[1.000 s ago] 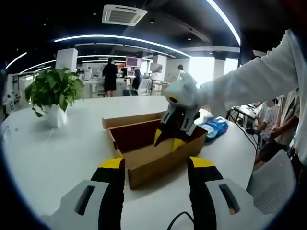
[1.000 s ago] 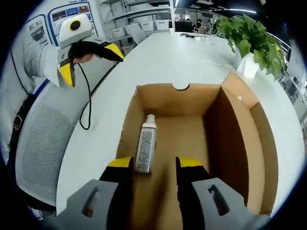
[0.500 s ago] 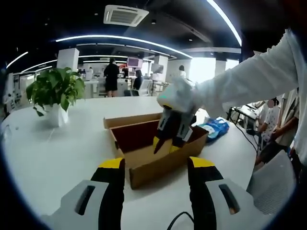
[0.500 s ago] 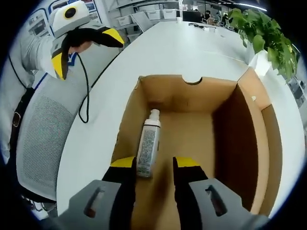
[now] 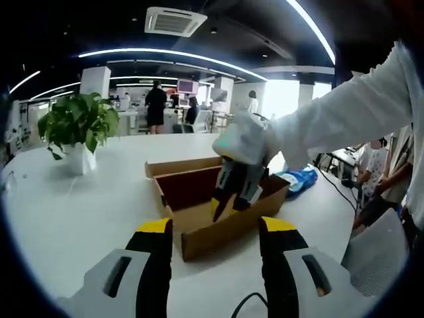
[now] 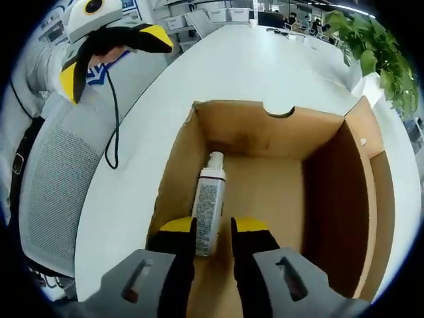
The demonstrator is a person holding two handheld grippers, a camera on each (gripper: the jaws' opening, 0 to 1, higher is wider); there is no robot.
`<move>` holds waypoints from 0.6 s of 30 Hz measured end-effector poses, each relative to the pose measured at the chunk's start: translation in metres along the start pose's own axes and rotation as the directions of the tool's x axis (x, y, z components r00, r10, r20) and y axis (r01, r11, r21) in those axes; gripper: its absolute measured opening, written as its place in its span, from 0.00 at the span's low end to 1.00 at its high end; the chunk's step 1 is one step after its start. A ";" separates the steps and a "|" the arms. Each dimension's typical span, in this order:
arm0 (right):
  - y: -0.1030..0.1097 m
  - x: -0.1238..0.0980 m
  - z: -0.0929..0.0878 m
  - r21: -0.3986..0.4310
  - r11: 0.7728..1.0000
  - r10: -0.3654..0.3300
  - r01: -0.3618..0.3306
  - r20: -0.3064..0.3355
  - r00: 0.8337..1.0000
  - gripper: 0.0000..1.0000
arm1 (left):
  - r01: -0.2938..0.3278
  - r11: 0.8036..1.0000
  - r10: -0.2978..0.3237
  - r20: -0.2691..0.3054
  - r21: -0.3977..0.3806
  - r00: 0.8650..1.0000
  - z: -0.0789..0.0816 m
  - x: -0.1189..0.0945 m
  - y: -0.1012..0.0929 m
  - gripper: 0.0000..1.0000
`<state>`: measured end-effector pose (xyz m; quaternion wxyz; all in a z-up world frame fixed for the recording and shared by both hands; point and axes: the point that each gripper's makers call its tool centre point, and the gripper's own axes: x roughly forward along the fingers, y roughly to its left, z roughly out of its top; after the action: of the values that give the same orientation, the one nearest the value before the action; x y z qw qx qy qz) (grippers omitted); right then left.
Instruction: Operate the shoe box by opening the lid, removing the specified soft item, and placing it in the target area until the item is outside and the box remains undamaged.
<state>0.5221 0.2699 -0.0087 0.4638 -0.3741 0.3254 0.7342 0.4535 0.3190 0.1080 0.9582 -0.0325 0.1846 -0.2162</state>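
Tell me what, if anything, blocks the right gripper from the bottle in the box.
Nothing visible does. The box is open, and the right gripper is already down inside it, with the bottle's lower end between its open jaws.

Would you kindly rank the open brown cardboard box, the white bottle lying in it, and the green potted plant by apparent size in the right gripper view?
1. Open brown cardboard box, clearly largest.
2 and 3. White bottle and green potted plant: unsure, since the plant is cut off by the view's edge and sits farther away.

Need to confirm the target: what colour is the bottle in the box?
White, with a grey printed label; clearest in the right gripper view: bottle.
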 end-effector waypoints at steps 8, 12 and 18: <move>-0.004 -0.002 -0.002 0.006 1.000 -0.010 0.010 0.001 1.000 0.11 | -0.001 1.000 0.001 0.000 0.001 1.000 0.000 0.000 0.000 0.53; -0.007 -0.004 -0.006 0.015 1.000 -0.013 0.013 -0.004 1.000 0.11 | -0.001 1.000 0.001 -0.001 0.003 1.000 0.000 0.000 0.000 0.53; -0.007 -0.003 -0.005 0.012 1.000 -0.020 0.020 -0.011 1.000 0.15 | 0.000 1.000 0.000 0.000 0.002 1.000 0.000 0.001 0.000 0.53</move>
<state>0.5310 0.2673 -0.0091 0.4717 -0.3784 0.3288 0.7254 0.4541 0.3188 0.1075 0.9582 -0.0316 0.1842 -0.2166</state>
